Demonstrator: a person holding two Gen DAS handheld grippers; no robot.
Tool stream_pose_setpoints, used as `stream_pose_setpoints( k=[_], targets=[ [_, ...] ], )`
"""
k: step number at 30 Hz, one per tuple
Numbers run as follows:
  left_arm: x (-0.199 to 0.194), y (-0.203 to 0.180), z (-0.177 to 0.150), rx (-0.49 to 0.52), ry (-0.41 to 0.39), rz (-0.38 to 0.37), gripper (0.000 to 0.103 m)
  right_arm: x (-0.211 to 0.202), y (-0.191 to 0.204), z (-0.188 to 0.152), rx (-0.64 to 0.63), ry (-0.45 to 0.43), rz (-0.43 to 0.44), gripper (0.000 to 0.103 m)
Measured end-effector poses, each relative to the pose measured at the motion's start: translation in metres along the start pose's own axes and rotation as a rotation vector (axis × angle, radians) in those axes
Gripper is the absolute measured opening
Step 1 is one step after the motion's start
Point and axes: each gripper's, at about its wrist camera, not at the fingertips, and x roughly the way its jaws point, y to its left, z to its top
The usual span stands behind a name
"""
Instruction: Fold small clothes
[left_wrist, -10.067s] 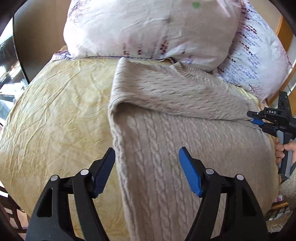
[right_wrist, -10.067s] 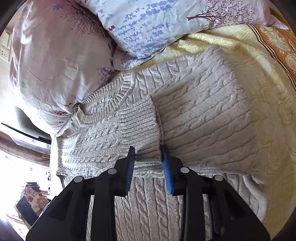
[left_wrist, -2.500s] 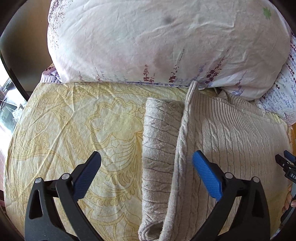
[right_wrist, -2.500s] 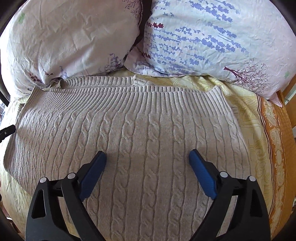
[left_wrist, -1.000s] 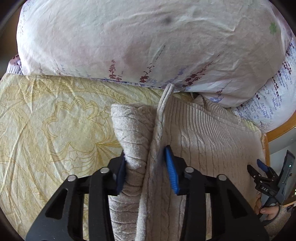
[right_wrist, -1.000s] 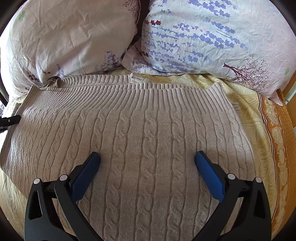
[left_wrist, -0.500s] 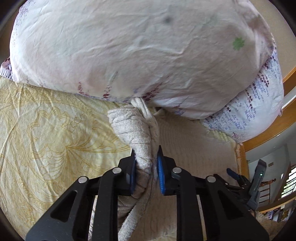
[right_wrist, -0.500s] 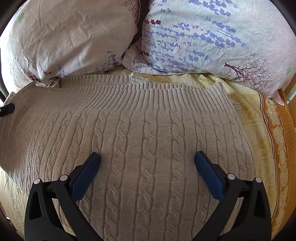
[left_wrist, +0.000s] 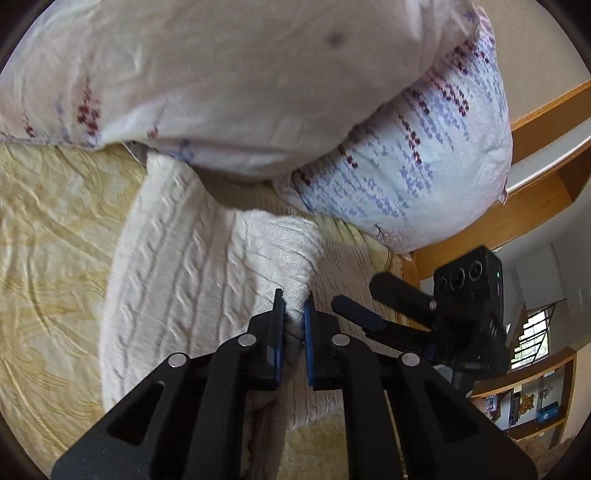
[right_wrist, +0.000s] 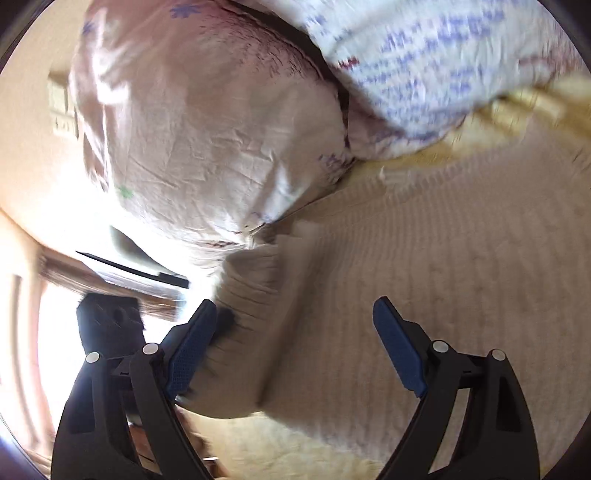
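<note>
Nearest, left gripper (left_wrist: 294, 314): blue pads pressed narrow on a bunched fold of the beige cable-knit sweater (left_wrist: 177, 266). The pinched fold stands up off the bed as a rounded hump just beyond the fingertips. From there the knit drapes down and leftward onto the yellow patterned bedspread (left_wrist: 48, 236).

Cable ribs on the lifted panel run roughly from the near lower left up toward the pillows, so the sweater's long axis heads away from the camera, far end tucked under the white floral pillow (left_wrist: 221, 74).

Right of the pinch, the right gripper (left_wrist: 365, 314) shows as black fingers reaching in, close beside the left one, over the flat part of the sweater.

Right wrist view, blurred: right gripper (right_wrist: 295, 339) spread wide, pads well apart, nothing between them. The sweater (right_wrist: 443, 295) lies flat under and beyond it. A ribbed, folded edge sits just past the left pad, raised above the flat layer. Whether the pad touches the knit, cannot tell.

Farther back: white pillow (right_wrist: 207, 122) on the left, blue-flowered pillow (right_wrist: 424, 62) on the right, both resting against the sweater's far edge. Wooden bed frame (left_wrist: 535, 206) beyond the blue-flowered pillow (left_wrist: 424, 166).
</note>
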Motion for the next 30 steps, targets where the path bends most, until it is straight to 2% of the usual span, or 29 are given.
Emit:
stream_pose_setpoints(
  k=[2, 4, 6, 7, 8, 11, 13, 15, 17, 19, 21, 22, 30],
  targets=[
    [0.011, -0.005, -0.011, 0.032, 0.034, 0.037, 0.010, 0.013, -0.002, 0.001, 0.029, 0.060, -0.026, 0.089],
    [0.013, 0.000, -0.016, 0.000, 0.054, 0.016, 0.013, 0.022, -0.003, 0.000, 0.035, 0.083, -0.062, 0.089],
    [0.003, 0.006, -0.018, -0.037, 0.065, -0.050, 0.032, 0.029, -0.004, -0.001, 0.061, 0.099, -0.036, 0.089],
    [-0.001, 0.007, -0.020, -0.045, 0.067, -0.071, 0.050, 0.032, -0.004, -0.002, 0.077, 0.108, -0.012, 0.089],
    [-0.008, 0.008, -0.021, -0.038, 0.055, -0.072, 0.060, 0.035, -0.003, -0.002, 0.087, 0.119, 0.003, 0.089],
    [-0.029, 0.002, -0.027, 0.025, 0.008, -0.004, 0.073, 0.048, 0.005, -0.002, 0.077, 0.147, -0.004, 0.089],
    [-0.044, 0.003, -0.032, 0.067, -0.034, 0.081, 0.077, 0.057, 0.009, -0.003, 0.064, 0.157, -0.009, 0.089],
    [-0.056, 0.007, -0.036, 0.095, -0.067, 0.156, 0.078, 0.067, 0.015, -0.006, 0.049, 0.175, -0.014, 0.081],
    [-0.065, 0.012, -0.037, 0.114, -0.097, 0.228, 0.082, 0.079, 0.022, -0.008, 0.029, 0.190, -0.032, 0.069],
    [-0.070, 0.019, -0.039, 0.119, -0.111, 0.279, 0.083, 0.091, 0.028, -0.009, 0.012, 0.188, -0.050, 0.062],
    [-0.072, 0.028, -0.039, 0.099, -0.115, 0.297, 0.083, 0.099, 0.030, -0.012, 0.002, 0.184, -0.068, 0.038],
    [-0.073, 0.033, -0.039, 0.087, -0.117, 0.299, 0.083, 0.104, 0.030, -0.012, 0.001, 0.184, -0.061, 0.019],
    [-0.078, 0.033, -0.036, 0.109, -0.150, 0.319, 0.088, 0.080, 0.058, -0.005, -0.077, 0.008, -0.067, 0.016]
  ],
)
